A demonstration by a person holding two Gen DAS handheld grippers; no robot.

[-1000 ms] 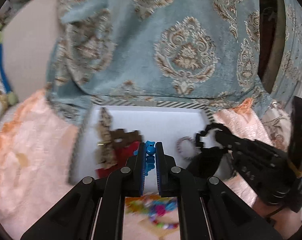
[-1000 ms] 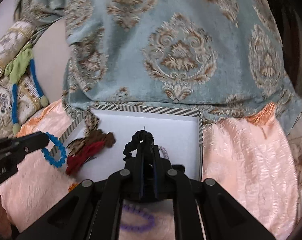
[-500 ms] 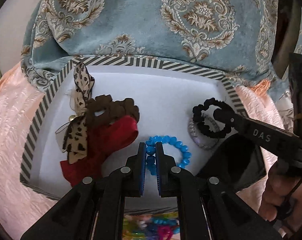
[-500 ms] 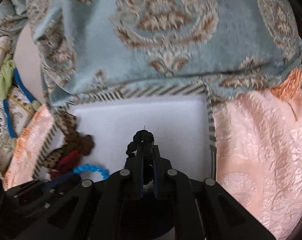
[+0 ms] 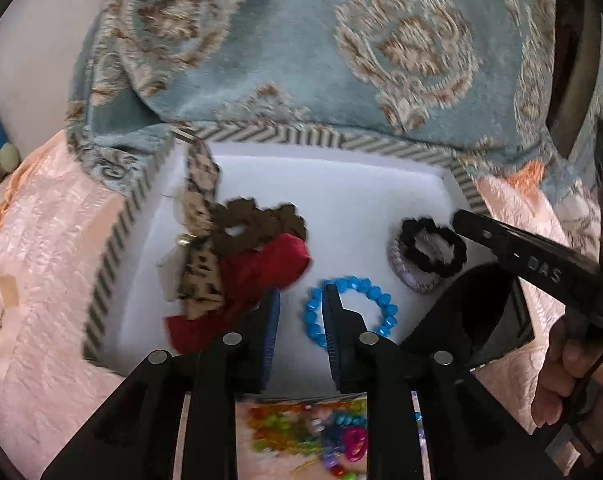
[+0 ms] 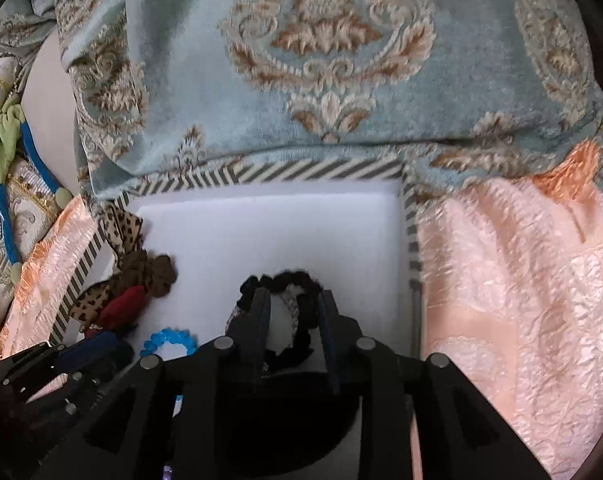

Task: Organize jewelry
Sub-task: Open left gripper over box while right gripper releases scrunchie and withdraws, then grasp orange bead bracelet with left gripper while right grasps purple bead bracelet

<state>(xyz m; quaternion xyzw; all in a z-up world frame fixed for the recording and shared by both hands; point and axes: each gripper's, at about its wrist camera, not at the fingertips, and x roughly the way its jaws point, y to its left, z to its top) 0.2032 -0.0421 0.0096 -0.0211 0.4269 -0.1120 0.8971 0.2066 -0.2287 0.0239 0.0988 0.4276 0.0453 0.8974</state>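
Two grippers reach into a shallow box (image 5: 121, 224) with a white floor and a grey-and-white striped rim, which rests on peach fabric (image 5: 33, 248) with a patterned blue-green cloth (image 5: 301, 52) draped over its far edge.

The left gripper (image 5: 301, 312) is over the near edge of the box, its jaws opening. The blue bead bracelet (image 5: 351, 312) lies flat on the white floor there; the right-hand finger stands inside the ring and the left-hand finger outside it, and the pads are apart from the beads, so the bracelet is released.

The right gripper (image 6: 291, 312) is near the box's right edge, its jaws also opening. A black scrunchie (image 5: 433, 246) lies on top of a grey hair tie (image 5: 405, 276) on the floor, between and just ahead of the fingers; the grip is let go, with the fingers spread to either side. In the left wrist view, a finger tip of this gripper touches the scrunchie's right side, and a hand (image 5: 569, 364) grips its handle at the right.

Along the left edge of the box sits a heap: a leopard-print bow (image 5: 199, 216), a brown scrunchie (image 5: 257, 228) and a red scrunchie (image 5: 261, 276), overlapping one another.

Outside the near edge, on the fabric, lies a blurred pile of multicoloured beads (image 5: 325, 432).
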